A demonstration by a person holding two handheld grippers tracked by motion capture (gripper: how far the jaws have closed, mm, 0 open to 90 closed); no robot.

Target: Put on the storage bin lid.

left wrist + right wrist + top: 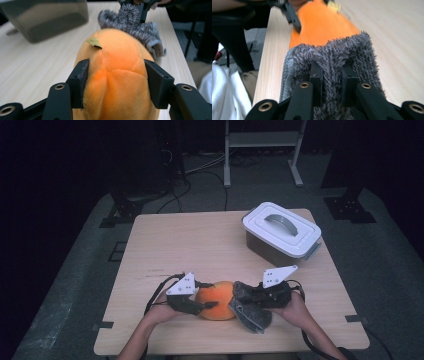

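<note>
Here, your pale wooden table carries a white-lidded grey plastic box with a curved handle at its far right, well apart from your hands. Near the front edge, at the middle, lies the round orange plush toy; it rests on the tabletop between your two grippers. Just beside it on the right, touching it, is the fuzzy grey knitted cloth, bunched against the toy's side. Your left gripper has its two black jaws pressed into the toy's flanks from either side, the plush bulging between them. Your right gripper has its jaws drawn close together, pinching a fold of the grey cloth. A small tan label sticks up from the toy's top, on the side facing the cloth.
</note>
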